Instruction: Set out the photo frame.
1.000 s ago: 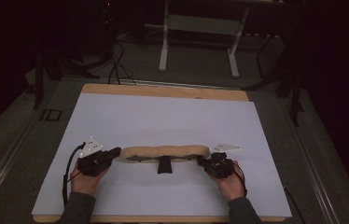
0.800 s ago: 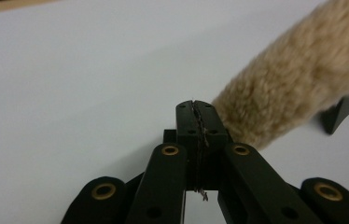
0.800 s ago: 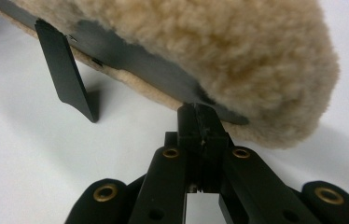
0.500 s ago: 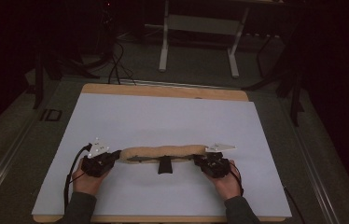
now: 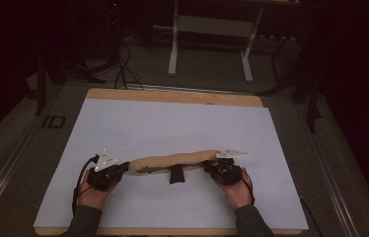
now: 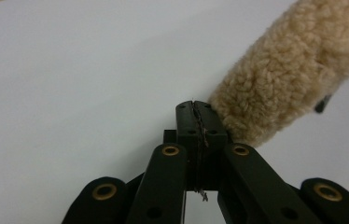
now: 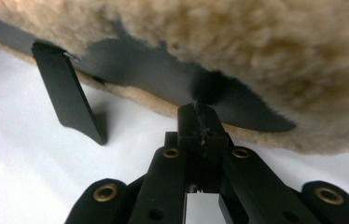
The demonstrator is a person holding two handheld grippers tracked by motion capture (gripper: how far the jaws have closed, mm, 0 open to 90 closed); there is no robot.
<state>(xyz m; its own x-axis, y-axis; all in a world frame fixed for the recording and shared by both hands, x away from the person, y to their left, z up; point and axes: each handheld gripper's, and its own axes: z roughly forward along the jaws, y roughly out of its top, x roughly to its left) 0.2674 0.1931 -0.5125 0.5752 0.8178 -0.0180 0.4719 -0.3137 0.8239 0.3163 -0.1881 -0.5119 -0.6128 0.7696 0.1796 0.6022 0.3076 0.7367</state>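
The high view was dim and grainy, its surroundings nearly black. Both gripper views were brighter; the tan fleecy tube-shaped pad (image 7: 256, 60) blurred close up, casting soft shadows.

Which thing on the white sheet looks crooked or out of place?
The fleecy tan pad lies slightly bowed and tilted between the left hand-held gripper and right hand-held gripper, both shut. Its black strap sticks out loose on the near side. Nothing looks spilled or damaged.
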